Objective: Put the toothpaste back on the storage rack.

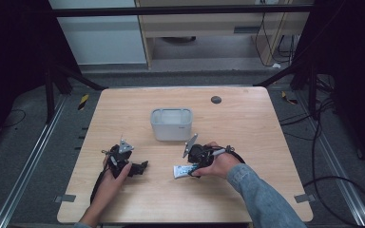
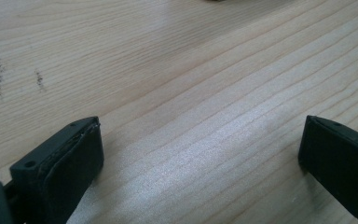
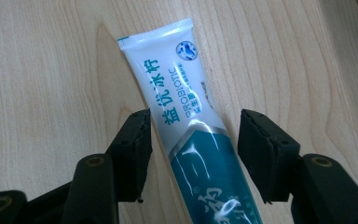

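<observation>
A: What stands near the bin [image 1: 171, 124]?

B: Little. The table [image 1: 247, 123] lies bare on both sides of it and behind it, but for a dark disc [image 1: 216, 99] well off toward the back right.

A: And in front of the bin?

B: The tube [image 1: 184, 170] lies there, right of centre, with a jaw either side. Left of it a gap, then the left gripper [image 1: 140, 167].
</observation>
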`<state>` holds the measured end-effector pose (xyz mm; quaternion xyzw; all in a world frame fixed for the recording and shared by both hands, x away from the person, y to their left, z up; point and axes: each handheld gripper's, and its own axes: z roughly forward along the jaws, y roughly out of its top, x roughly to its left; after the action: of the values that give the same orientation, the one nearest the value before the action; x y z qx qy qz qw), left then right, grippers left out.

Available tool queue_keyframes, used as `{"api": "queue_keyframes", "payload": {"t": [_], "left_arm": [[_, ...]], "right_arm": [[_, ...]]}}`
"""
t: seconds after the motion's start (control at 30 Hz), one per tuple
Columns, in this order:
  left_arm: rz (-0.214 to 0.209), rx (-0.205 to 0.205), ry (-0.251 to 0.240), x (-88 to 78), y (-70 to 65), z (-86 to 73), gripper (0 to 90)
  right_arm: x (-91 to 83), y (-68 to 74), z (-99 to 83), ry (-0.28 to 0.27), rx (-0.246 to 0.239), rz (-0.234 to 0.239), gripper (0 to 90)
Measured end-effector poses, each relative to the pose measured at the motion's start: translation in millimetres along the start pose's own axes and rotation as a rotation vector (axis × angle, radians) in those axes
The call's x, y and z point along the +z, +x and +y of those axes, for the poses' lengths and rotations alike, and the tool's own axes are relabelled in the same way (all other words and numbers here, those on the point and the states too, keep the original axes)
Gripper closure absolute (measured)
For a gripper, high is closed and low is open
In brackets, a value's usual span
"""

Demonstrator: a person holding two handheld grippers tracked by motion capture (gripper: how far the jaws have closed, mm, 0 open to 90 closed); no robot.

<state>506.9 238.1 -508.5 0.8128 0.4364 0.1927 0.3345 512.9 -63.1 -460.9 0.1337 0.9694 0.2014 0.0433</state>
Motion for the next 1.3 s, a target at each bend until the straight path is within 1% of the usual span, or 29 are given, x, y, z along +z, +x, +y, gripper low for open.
{"api": "queue_keyframes", "payload": {"t": [0.03,0.23,0.27,0.33,0.47,0.53,0.57,0.6,0.63,0.73,0.77,0.97,1.07,1.13,1.17,1.23,1.3], "left_arm": [[0.000,0.000,0.000,0.0,0.0,0.0,0.0],[0.000,0.000,0.000,0.0,0.0,0.0,0.0],[0.000,0.000,0.000,0.0,0.0,0.0,0.0],[0.000,0.001,0.000,0.0,0.1,0.0,0.0],[0.000,-0.001,0.000,0.0,0.0,0.0,0.0],[0.000,0.000,0.000,0.0,0.0,0.0,0.0],[0.000,0.000,0.000,0.0,0.0,0.0,0.0],[0.000,0.000,0.000,0.0,0.0,0.0,0.0],[0.000,-0.001,0.000,0.0,0.0,0.0,0.0],[0.000,-0.001,0.000,0.0,0.0,0.0,0.0],[0.000,0.000,0.000,0.0,0.0,0.0,0.0],[0.000,-0.001,0.000,0.0,0.0,0.0,0.0],[0.000,-0.001,0.000,0.0,0.0,0.0,0.0],[0.000,-0.001,0.000,0.0,0.0,0.0,0.0],[-0.001,-0.001,0.000,0.0,0.0,0.0,0.0],[0.000,-0.001,0.000,0.0,0.0,0.0,0.0],[0.000,-0.001,0.000,0.0,0.0,0.0,0.0]], "right_arm": [[0.8,-0.7,0.2,0.000,-0.009,0.002,44.8],[3.6,-0.7,0.8,0.013,-0.008,0.012,44.9],[4.3,-1.5,0.7,0.011,-0.018,0.014,44.9],[5.1,-1.8,0.9,0.015,-0.020,0.016,44.8],[6.0,-2.6,1.3,0.021,-0.017,0.017,44.8],[6.9,-3.4,1.4,0.025,-0.025,0.022,44.8],[7.1,-2.9,1.7,0.028,-0.017,0.023,44.9],[7.7,-3.4,1.8,0.030,-0.027,0.024,44.9],[8.0,-3.1,2.3,0.033,-0.021,0.023,44.9],[9.0,-3.7,2.9,0.037,-0.030,0.028,44.8],[9.1,-3.4,3.2,0.039,-0.026,0.028,44.8],[9.8,-4.0,4.5,0.047,-0.042,0.033,45.4],[10.1,-4.3,5.2,0.052,-0.043,0.041,45.9],[10.2,-5.1,5.3,0.052,-0.053,0.044,46.2],[10.2,-4.7,5.4,0.053,-0.050,0.043,46.5],[10.1,-4.8,5.1,0.052,-0.064,0.043,46.7],[9.9,-5.0,4.9,0.051,-0.069,0.044,47.0]]}}
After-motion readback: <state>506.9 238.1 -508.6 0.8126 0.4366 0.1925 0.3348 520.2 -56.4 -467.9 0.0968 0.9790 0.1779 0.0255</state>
